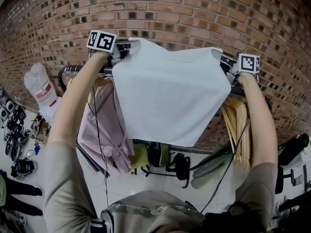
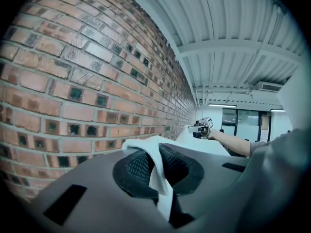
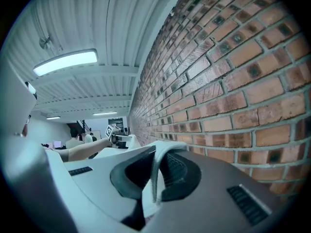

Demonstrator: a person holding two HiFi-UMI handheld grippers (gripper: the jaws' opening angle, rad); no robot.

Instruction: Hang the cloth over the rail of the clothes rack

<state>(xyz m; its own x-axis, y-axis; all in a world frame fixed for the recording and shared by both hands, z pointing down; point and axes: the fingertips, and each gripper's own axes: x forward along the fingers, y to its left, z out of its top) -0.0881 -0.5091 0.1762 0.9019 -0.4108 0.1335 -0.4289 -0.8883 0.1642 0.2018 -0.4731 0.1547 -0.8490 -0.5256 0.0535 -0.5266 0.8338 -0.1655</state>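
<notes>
pale white cloth, pink garment, red-brown brick wall

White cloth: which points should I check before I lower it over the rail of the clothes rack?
1. Left gripper: jaws shut on the white cloth: ok.
2. Right gripper: jaws shut on the cloth: ok.
3. Cloth spread wide between both grippers: ok.
4. Cloth edge past the black metal rail: cannot tell, the cloth hides the rail there.
5. Pink garment clear of the cloth: cannot tell.
</notes>
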